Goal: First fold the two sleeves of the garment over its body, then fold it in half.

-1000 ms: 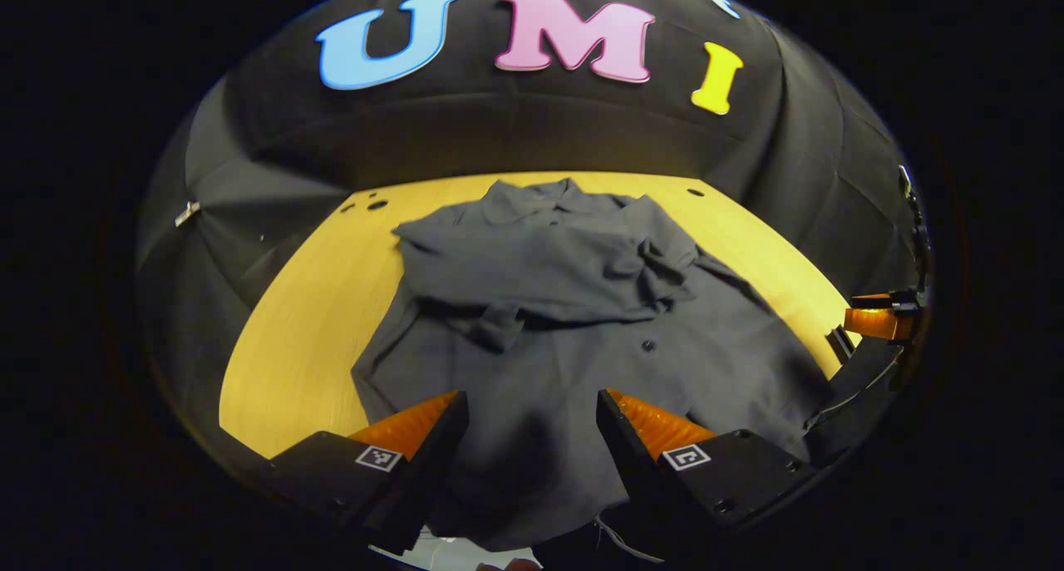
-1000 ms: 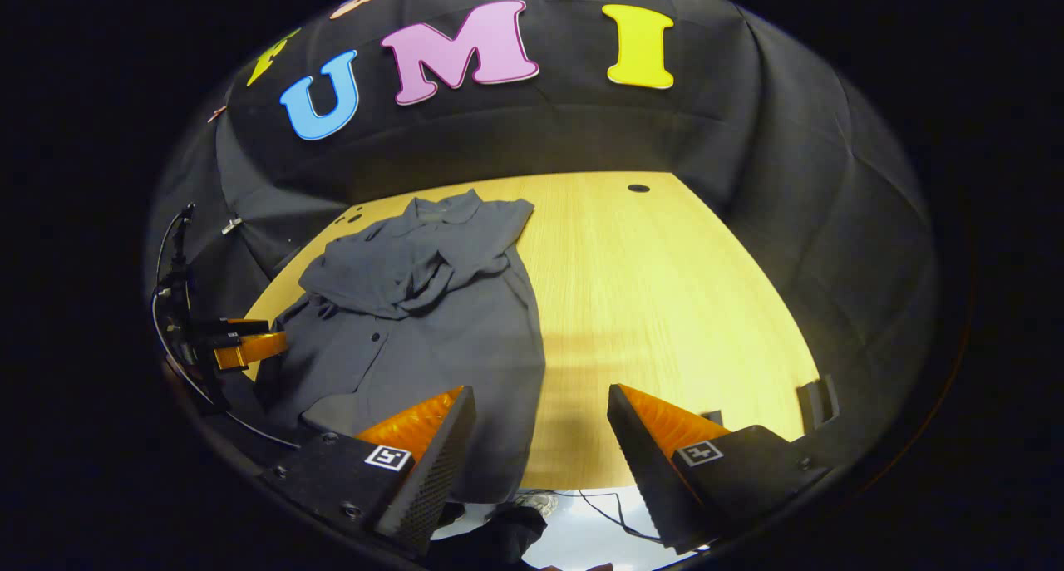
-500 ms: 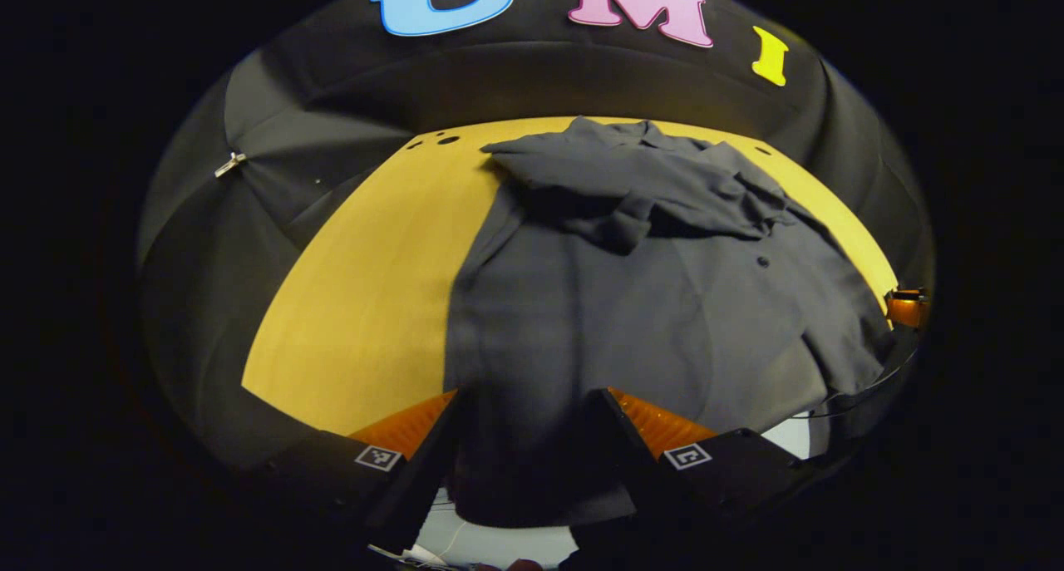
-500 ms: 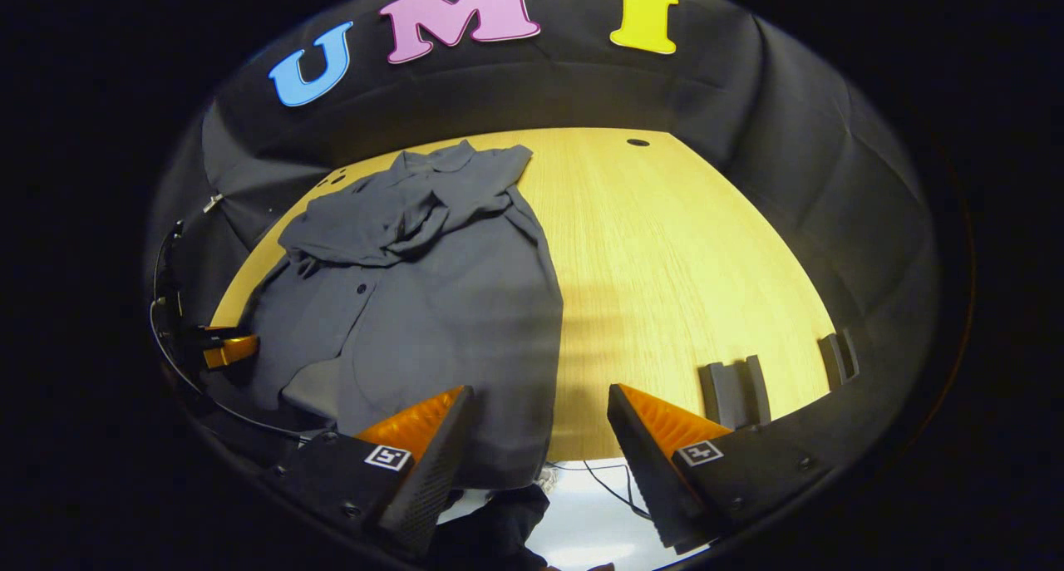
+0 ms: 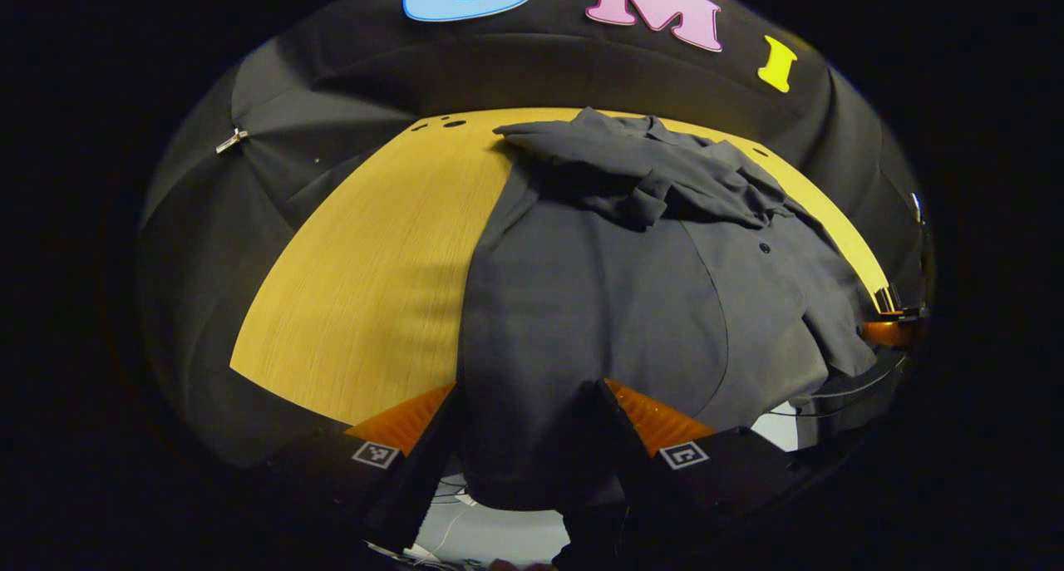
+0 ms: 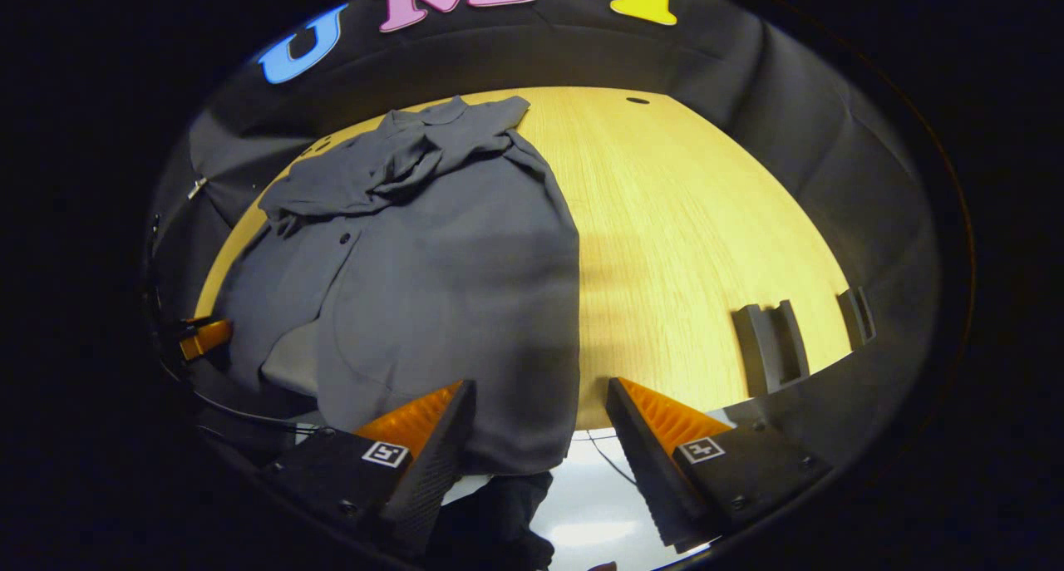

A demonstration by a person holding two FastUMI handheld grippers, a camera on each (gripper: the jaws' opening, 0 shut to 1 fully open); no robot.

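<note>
Yellow wooden table [image 6: 682, 222] is carrying the grey garment [image 5: 598, 305], sleeves [image 5: 632, 180] bunched across its chest. Both the left gripper [image 5: 528, 413] and right gripper [image 6: 536, 417] are gaping wide at its near hem, seemingly lining up to pinch.

Left gripper [image 5: 528, 421]: two wedge-shaped fingers on black angular mounts, each mount bearing a small square black-and-white marker. Right gripper [image 6: 536, 425]: same build; ribbed inner face on one finger, fine dotted texture on the side of the other, round screws in the black mounts, square markers on both.
</note>
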